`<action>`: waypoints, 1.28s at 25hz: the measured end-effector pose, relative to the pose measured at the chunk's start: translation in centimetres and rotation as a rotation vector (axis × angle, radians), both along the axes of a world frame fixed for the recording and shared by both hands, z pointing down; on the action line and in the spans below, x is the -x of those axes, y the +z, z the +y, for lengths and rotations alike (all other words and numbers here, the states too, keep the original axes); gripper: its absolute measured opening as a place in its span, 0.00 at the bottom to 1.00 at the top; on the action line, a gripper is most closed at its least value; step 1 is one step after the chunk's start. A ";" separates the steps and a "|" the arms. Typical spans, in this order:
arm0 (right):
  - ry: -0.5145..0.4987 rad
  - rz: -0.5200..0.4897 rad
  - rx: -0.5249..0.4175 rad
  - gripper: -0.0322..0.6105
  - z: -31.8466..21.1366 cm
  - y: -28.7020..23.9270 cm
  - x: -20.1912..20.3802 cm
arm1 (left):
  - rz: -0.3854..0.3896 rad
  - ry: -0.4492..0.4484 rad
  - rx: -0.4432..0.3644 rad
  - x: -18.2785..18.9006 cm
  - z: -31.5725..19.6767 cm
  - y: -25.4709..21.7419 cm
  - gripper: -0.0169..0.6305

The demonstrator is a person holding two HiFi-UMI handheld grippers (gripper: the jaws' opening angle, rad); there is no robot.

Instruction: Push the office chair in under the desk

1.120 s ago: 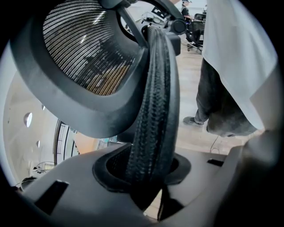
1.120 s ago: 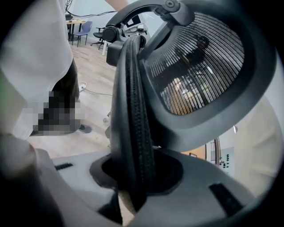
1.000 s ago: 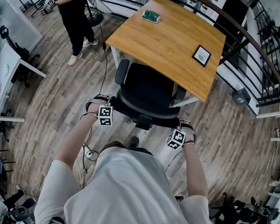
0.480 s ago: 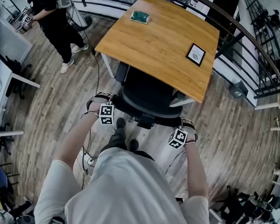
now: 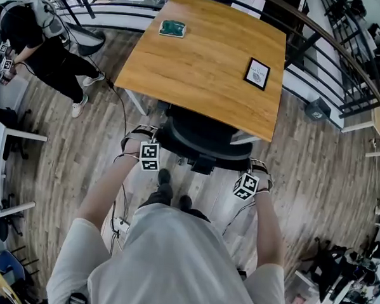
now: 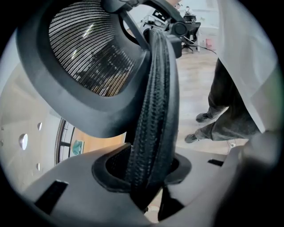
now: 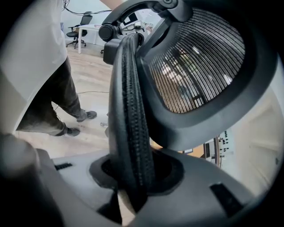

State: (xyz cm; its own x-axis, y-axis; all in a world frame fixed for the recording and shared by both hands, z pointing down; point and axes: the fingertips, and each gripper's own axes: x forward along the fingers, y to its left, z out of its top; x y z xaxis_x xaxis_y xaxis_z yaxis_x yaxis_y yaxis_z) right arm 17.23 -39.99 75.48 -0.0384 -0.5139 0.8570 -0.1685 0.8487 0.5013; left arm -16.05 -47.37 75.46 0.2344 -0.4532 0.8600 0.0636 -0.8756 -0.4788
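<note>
A black office chair [image 5: 201,133] stands at the near edge of the wooden desk [image 5: 201,60], its seat mostly hidden under the top. My left gripper [image 5: 144,142] is shut on the left edge of the backrest and my right gripper [image 5: 255,174] on the right edge. In the left gripper view the backrest's padded rim [image 6: 154,111] runs down between the jaws of the left gripper [image 6: 146,177], with the mesh headrest [image 6: 91,57] above. The right gripper view shows the same rim [image 7: 128,115] clamped in the right gripper [image 7: 133,177].
On the desk lie a green object [image 5: 172,28] and a black framed card [image 5: 257,73]. A person in black [image 5: 40,48] stands at the upper left. A railing [image 5: 338,57] runs behind the desk. Cables [image 5: 117,224] lie on the wood floor by my feet.
The chair has rolled further under the desk, so less of its seat shows. Both grippers went forward with the backrest. The bystander has shifted to the left of the view.
</note>
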 end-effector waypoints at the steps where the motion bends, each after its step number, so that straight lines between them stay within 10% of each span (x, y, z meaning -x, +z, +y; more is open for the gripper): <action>1: 0.010 0.000 0.000 0.22 -0.5 0.0 0.0 | 0.001 0.008 -0.002 0.0 -0.8 0.0 0.23; 32: 0.119 0.002 -0.032 0.24 -10.9 0.0 -1.7 | 0.015 0.059 -0.032 -2.4 -13.6 0.0 0.25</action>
